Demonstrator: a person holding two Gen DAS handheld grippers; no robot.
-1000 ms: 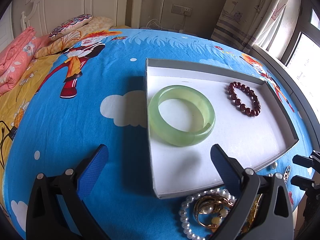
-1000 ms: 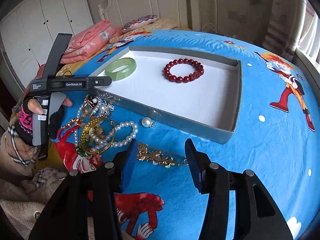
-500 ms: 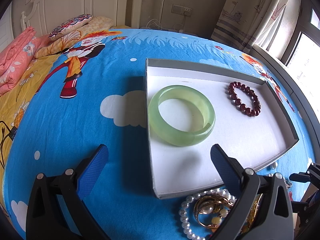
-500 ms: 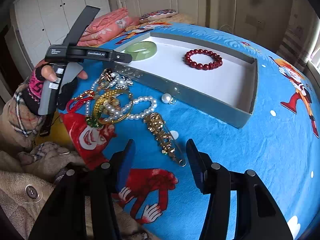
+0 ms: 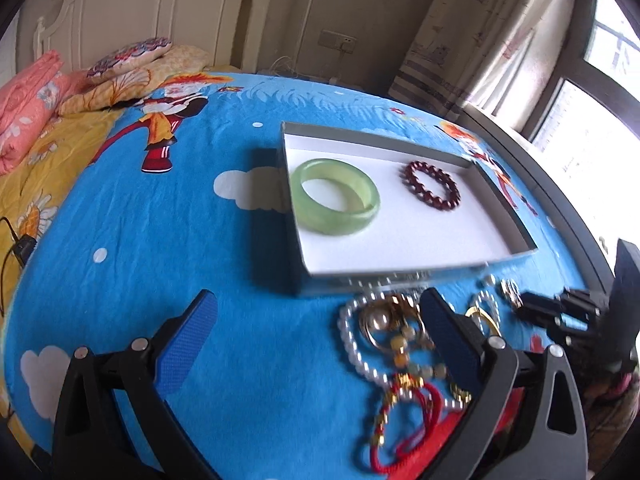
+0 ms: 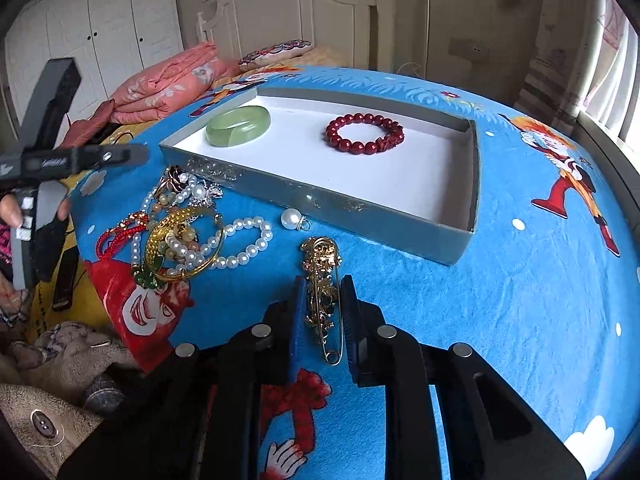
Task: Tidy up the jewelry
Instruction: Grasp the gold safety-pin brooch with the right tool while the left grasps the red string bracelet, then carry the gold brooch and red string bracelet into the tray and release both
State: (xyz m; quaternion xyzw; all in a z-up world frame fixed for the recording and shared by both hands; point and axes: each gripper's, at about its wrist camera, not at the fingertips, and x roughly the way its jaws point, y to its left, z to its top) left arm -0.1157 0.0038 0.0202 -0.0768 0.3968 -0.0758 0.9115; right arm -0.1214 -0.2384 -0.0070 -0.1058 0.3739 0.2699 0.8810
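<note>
Off to the far left of the right gripper (image 6: 323, 304), the left gripper (image 5: 316, 340) is hovering with its blue-padded jaws spread wide and holding nothing. Just left of the right gripper, a tangled heap of white pearl strands, a gold mesh bangle and red cord (image 6: 180, 236) is lying on the blue cartoon-print bedsheet (image 6: 500, 312). The right gripper's jaws have just been closing and are now sitting narrow around an ornate gold brooch on a long safety-pin clasp (image 6: 322, 284); its filigree body is lying lengthwise between the pads, which look to be touching its sides. Ahead, the shallow grey cardboard tray with a white floor (image 6: 360, 208) is holding a pale green jade bangle (image 6: 238, 125) and, to its right, a dark red beaded bracelet (image 6: 364, 134).
</note>
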